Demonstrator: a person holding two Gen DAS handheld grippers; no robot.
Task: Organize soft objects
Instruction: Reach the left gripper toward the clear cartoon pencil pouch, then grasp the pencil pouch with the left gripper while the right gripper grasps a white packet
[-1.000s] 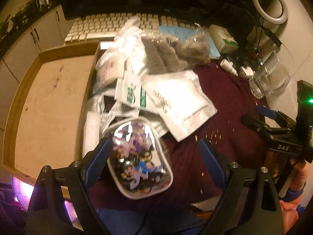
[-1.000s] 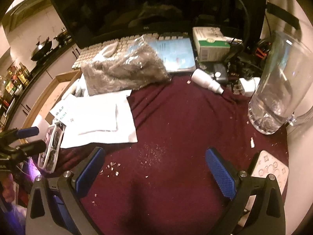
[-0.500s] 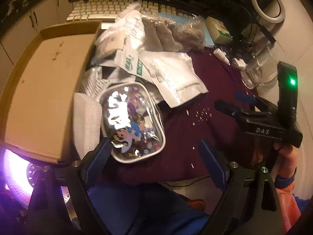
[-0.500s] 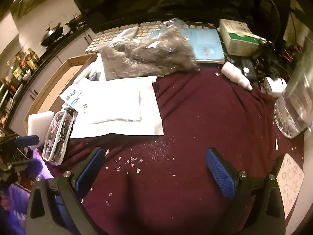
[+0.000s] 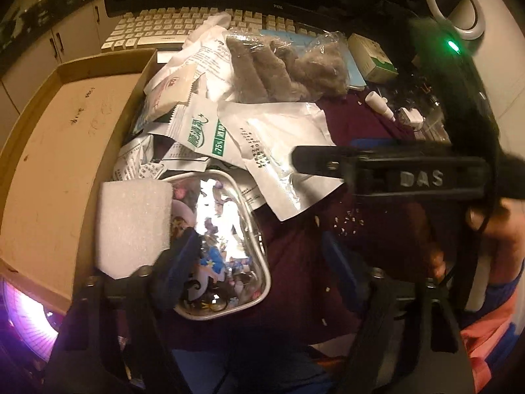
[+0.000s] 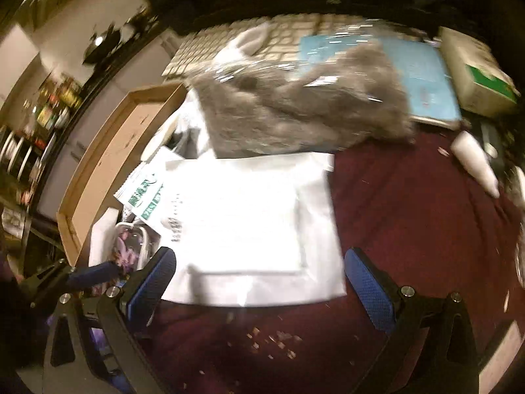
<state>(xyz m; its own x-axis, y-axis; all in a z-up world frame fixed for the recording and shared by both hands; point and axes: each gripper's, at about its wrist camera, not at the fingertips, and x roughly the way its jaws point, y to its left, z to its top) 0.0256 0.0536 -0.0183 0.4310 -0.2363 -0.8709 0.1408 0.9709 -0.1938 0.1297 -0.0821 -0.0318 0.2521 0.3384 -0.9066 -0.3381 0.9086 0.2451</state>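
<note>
A pile of soft packets lies on the maroon cloth (image 5: 377,236): a clear cartoon-print pouch (image 5: 223,249), a white foam block (image 5: 131,223), a large white foil bag (image 5: 282,151) (image 6: 249,229), a green-print sachet (image 5: 200,131) and a bagged grey plush (image 5: 288,69) (image 6: 295,111). My left gripper (image 5: 262,269) is open, its left finger over the pouch. My right gripper (image 6: 259,282) is open, straddling the near edge of the white bag; it also crosses the left wrist view (image 5: 387,167).
An empty cardboard box lid (image 5: 62,151) lies left of the pile. A keyboard (image 5: 170,29), a blue book (image 6: 423,75), a green-white carton (image 6: 475,72), a small white bottle (image 6: 475,161) and a ring light (image 5: 454,6) stand at the back. Crumbs dot the cloth.
My right gripper has swung left and forward over the white foil bag, close to the left gripper. The left gripper moved forward over the pouch. Both stayed open.
</note>
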